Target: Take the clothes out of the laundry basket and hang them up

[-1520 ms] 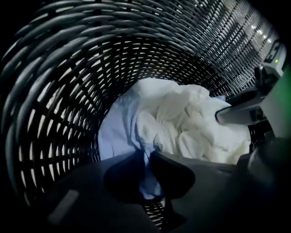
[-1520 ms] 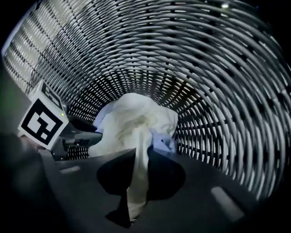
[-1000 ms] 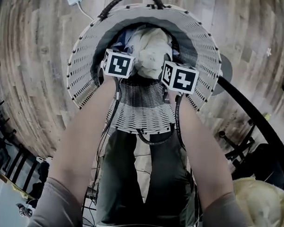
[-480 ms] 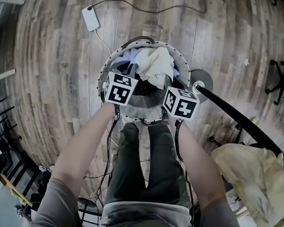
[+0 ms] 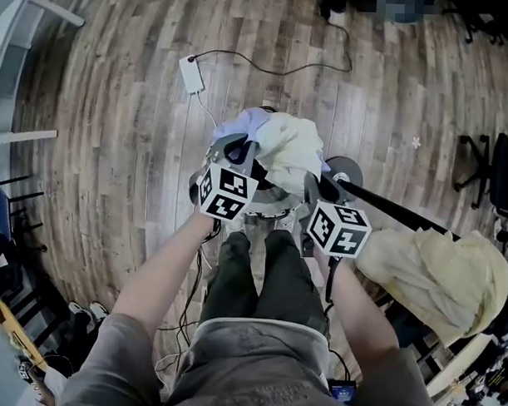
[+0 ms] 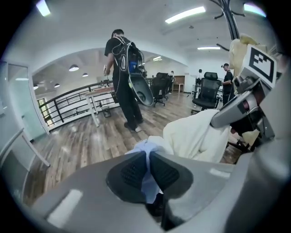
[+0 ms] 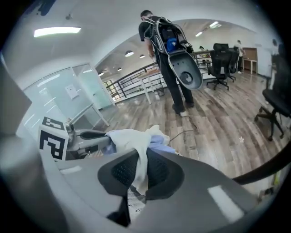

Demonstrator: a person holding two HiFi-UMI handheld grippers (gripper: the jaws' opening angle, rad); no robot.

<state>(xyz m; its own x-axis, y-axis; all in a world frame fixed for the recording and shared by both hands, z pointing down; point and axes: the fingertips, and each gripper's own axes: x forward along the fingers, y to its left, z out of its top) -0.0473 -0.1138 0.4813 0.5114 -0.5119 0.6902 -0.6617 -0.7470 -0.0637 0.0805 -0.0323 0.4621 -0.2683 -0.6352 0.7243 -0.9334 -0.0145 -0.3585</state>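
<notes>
Both grippers are raised side by side with a bundle of clothes between them, high over the basket. My left gripper (image 6: 148, 166) is shut on a pale blue cloth (image 6: 144, 146). A cream garment (image 7: 132, 141) is pinched in my shut right gripper (image 7: 142, 170). In the head view the left gripper (image 5: 239, 152) and right gripper (image 5: 309, 182) sit under the pale blue cloth (image 5: 247, 123) and cream garment (image 5: 291, 145). These hide most of the white woven laundry basket (image 5: 269, 210) below.
A black rack pole (image 5: 403, 213) runs right from a round base (image 5: 342, 169), with a yellow garment (image 5: 435, 271) draped at its right end. A white power adapter (image 5: 192, 73) and cable lie on the wood floor. A person (image 6: 122, 68) stands beyond, near office chairs (image 6: 207, 93).
Both grippers have risen together, lifting the pale blue and cream clothes out of the basket. The basket now looks far smaller below and more floor shows.
</notes>
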